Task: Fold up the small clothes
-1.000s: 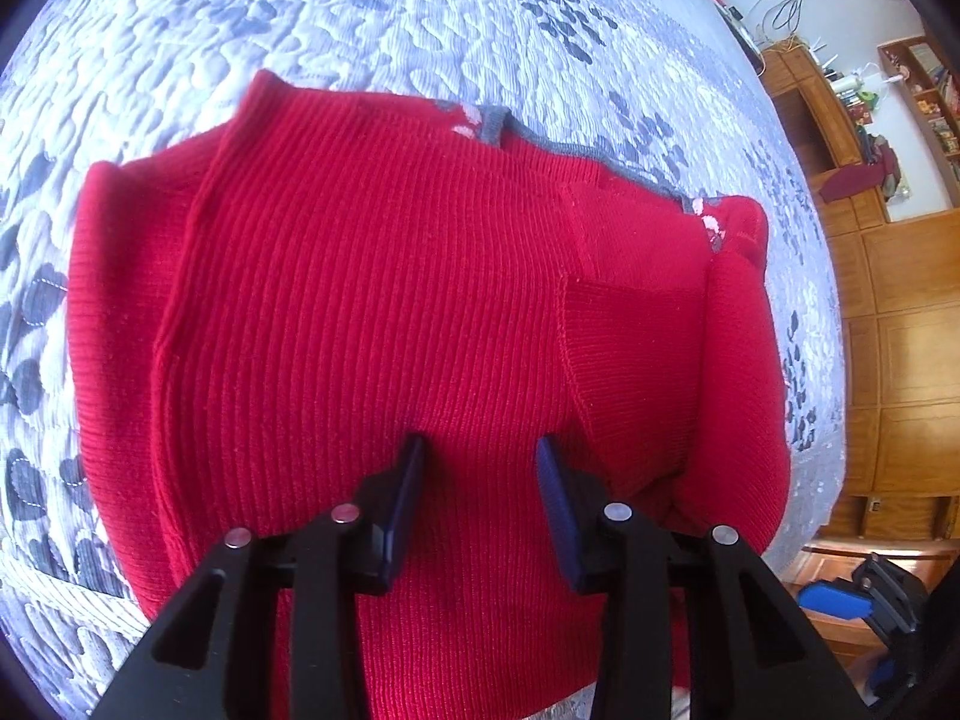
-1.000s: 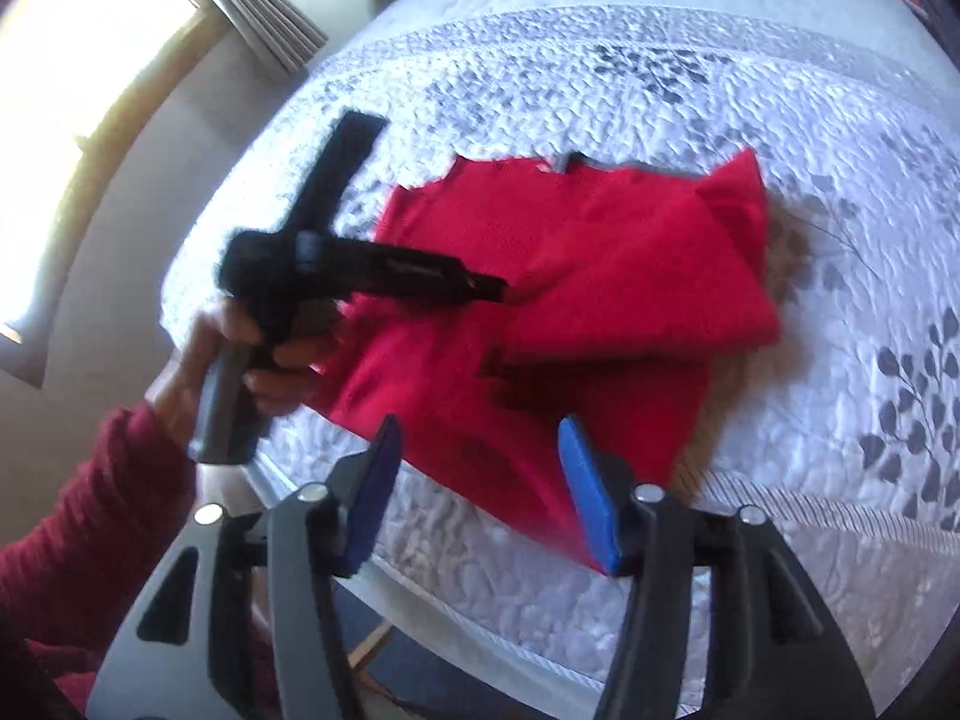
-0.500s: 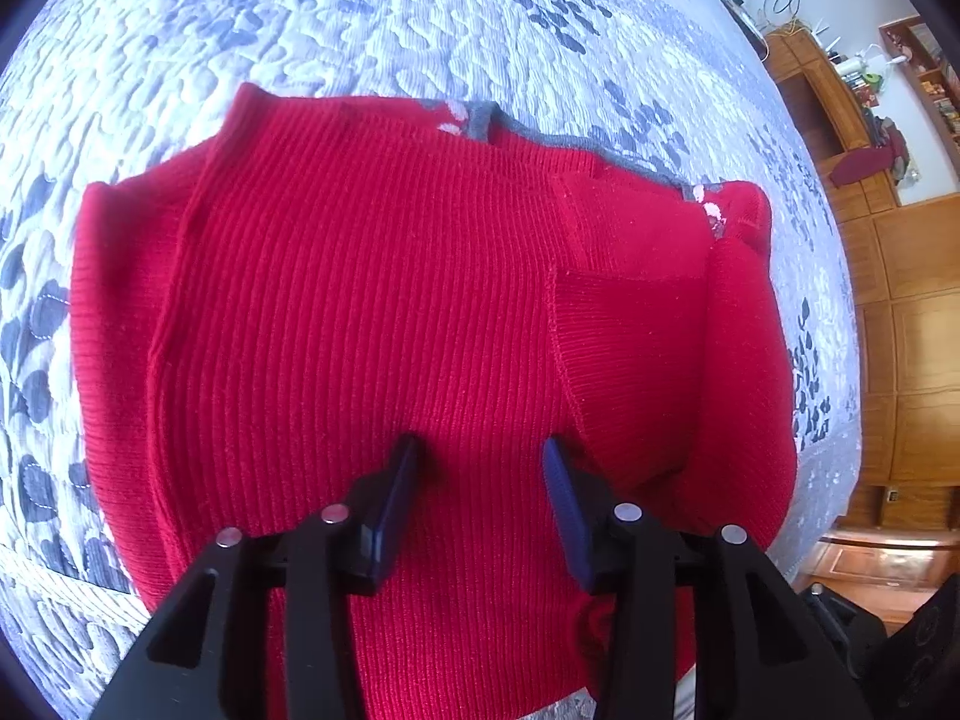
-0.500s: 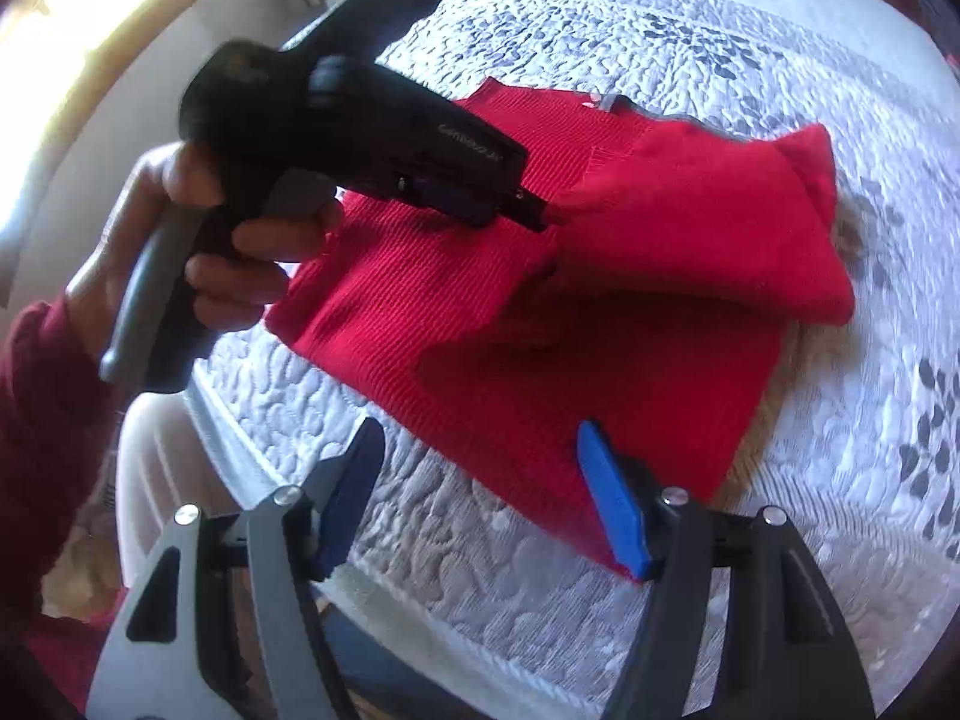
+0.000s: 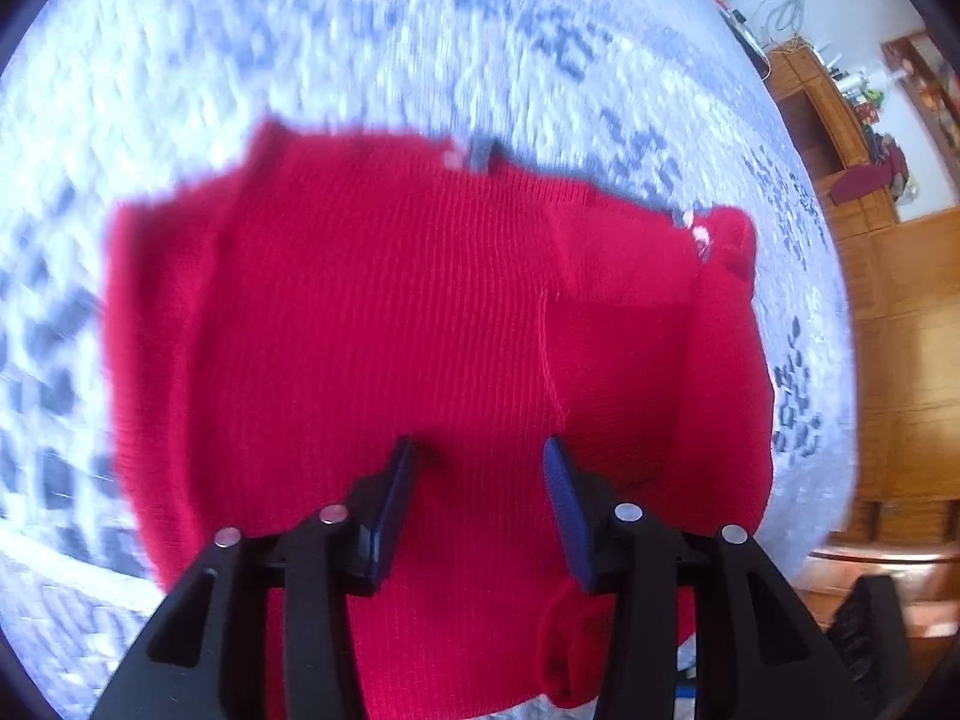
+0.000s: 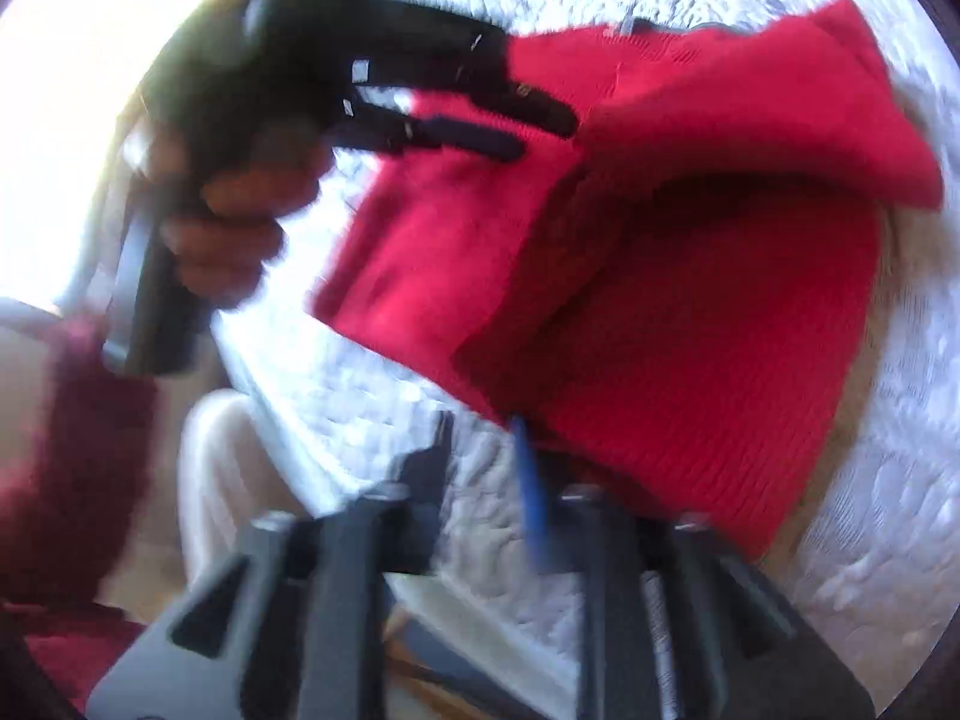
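Bed: quilted white bedspread (image 5: pixel 372 48) with a grey leaf print, carrying the red sweater; wooden cabinets (image 5: pixel 888 324) stand beyond the sweater's far right side
Sweater: red ribbed knit sweater (image 5: pixel 384 324), lying flat near the bed's front edge, collar away from the person
Folded part: one sleeve (image 6: pixel 744 114) is already laid across the sweater's body, so the sweater is partly folded
Left tool: left tool (image 5: pixel 477 468) points steeply down over the middle of the sweater, its fingers partly apart with knit showing between them; whether the pads press or pinch the cloth cannot be told from either view
Left hand: hand (image 6: pixel 234 228) grips the handle, to the left of the sweater in the right wrist view, with a dark red cuff (image 6: pixel 78 450) below it
Right tool: right tool (image 6: pixel 480 450) sits at the sweater's near hem corner, jaws closing; only bedspread shows between them and the blue finger (image 6: pixel 531 480) lies just at the hem edge, nothing gripped yet
Step in hand: judged to be catching the sweater's near hem for the next fold, while the left tool steadies the middle
Next move calls for: getting the right tool's pads around the hem edge itself, not the bedspread, then lifting the hem up towards the collar
Risk: motion blur hides the exact contact; a shallow bite could let the hem slip
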`<move>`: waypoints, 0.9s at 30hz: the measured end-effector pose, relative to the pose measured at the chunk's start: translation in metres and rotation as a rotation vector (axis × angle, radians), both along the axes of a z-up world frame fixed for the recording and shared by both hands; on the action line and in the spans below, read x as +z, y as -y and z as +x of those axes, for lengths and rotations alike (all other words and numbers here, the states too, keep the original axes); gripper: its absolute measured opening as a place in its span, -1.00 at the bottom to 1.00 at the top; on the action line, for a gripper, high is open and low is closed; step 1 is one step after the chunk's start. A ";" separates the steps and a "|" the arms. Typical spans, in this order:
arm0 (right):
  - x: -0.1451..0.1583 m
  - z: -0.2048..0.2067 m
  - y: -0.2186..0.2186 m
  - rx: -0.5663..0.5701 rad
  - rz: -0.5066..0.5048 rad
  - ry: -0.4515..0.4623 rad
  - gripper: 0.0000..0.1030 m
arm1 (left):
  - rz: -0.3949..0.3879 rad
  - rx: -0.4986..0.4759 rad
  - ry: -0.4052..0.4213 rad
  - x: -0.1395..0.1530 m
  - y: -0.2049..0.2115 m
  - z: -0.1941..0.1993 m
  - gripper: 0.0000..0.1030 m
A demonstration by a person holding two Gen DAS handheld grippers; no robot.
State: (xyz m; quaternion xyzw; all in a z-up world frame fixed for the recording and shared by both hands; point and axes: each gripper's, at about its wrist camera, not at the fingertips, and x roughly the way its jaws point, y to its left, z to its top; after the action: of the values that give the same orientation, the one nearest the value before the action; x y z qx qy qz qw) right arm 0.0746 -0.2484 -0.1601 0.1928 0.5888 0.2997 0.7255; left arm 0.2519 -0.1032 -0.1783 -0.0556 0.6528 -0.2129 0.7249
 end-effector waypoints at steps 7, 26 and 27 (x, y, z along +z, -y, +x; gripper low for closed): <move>0.019 -0.008 0.075 -0.204 0.027 0.045 -0.19 | 0.216 -0.290 0.413 0.062 0.081 -0.043 -0.16; 0.009 -0.009 0.151 -0.357 0.110 -0.017 -0.08 | 0.387 -0.579 0.490 0.041 0.197 -0.089 0.02; 0.010 -0.010 0.151 -0.360 0.106 -0.017 -0.08 | 0.351 -0.587 0.486 0.046 0.196 -0.092 0.05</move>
State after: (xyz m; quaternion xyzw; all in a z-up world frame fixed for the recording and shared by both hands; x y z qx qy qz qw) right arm 0.0648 -0.3998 -0.1505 0.3355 0.5341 0.1943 0.7513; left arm 0.1600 -0.2992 -0.1321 0.3089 0.4774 -0.3032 0.7647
